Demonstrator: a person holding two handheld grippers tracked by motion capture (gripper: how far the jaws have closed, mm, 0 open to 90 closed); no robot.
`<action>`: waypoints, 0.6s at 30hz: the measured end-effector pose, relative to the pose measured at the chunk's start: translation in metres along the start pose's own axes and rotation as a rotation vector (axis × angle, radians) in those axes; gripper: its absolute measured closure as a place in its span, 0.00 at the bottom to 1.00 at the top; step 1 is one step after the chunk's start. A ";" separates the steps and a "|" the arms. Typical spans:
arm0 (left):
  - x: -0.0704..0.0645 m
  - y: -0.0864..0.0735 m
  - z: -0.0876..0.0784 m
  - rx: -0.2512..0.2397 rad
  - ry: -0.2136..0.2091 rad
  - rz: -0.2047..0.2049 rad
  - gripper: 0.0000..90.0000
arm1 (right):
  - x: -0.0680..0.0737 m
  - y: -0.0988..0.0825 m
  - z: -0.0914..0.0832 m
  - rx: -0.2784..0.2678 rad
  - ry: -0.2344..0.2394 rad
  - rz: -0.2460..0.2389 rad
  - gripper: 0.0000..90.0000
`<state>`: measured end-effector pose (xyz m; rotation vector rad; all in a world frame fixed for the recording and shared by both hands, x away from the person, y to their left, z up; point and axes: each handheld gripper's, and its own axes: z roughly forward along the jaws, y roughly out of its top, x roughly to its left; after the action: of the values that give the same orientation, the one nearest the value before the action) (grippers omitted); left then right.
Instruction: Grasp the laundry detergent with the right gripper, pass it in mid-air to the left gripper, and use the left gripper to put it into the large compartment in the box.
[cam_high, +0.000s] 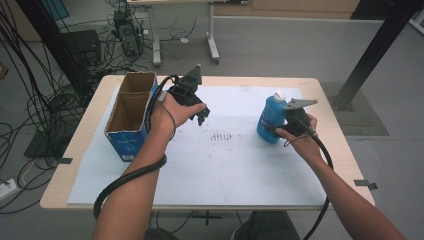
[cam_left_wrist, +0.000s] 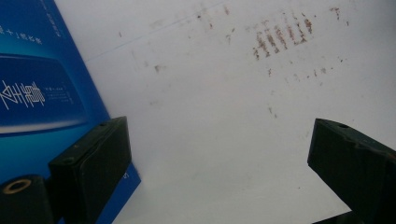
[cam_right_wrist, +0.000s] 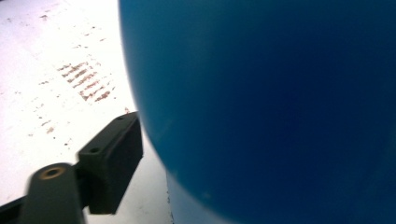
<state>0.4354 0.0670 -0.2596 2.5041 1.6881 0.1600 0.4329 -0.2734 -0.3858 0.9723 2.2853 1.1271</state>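
since the blue bottle (cam_high: 270, 120) is standing upright on the white mat (cam_high: 225, 165) at the right side of the table (cam_high: 325, 100), we're guessing it's smooth, rigid plastic, a bit slippery and maybe hefty if full, so we're taking it around the wide middle of the body, below the white cap (cam_high: 279, 95). the right gripper (cam_high: 280, 127) is hugging it, 1 pad (cam_right_wrist: 114, 154) touching its side, looking clamped on. the left gripper (cam_high: 200, 114) is hovering wide open over the mat beside the cardboard box (cam_high: 131, 112), holding nothing.
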 end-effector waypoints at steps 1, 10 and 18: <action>0.000 0.000 0.000 0.000 0.000 0.000 0.07 | 0.000 0.000 0.000 0.000 0.000 0.000 0.21; -0.001 0.000 0.000 -0.002 0.001 0.001 0.07 | 0.000 -0.001 0.003 0.008 -0.024 -0.009 0.33; 0.000 -0.001 0.002 0.003 0.001 0.002 0.07 | 0.001 -0.002 0.006 0.021 -0.015 -0.025 0.42</action>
<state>0.4344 0.0676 -0.2613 2.5085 1.6880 0.1586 0.4349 -0.2700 -0.3908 0.9545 2.2955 1.0844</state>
